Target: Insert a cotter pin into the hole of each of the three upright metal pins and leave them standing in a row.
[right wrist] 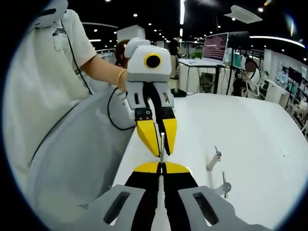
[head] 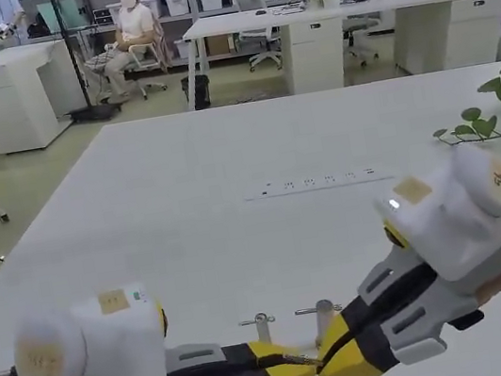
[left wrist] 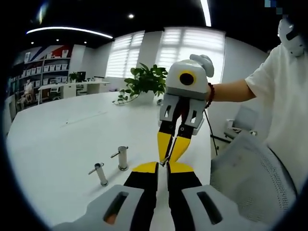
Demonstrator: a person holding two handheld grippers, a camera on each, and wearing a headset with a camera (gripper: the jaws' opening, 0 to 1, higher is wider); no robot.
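Left gripper [left wrist: 162, 166] and right gripper [right wrist: 162, 166] meet tip to tip, both clenched on 1 thin cotter pin [right wrist: 162, 143]; sticker [head: 413, 189] writing unreadable

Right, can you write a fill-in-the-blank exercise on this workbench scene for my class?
1. The left gripper view shows ___ upright metal pins standing on the table.
2. The left gripper and the right gripper meet tip to ___.
3. Both grippers end in ___ tips.
4. A thin cotter pin is pinched ___ the two grippers.

Missing words: two; tip; yellow; between.
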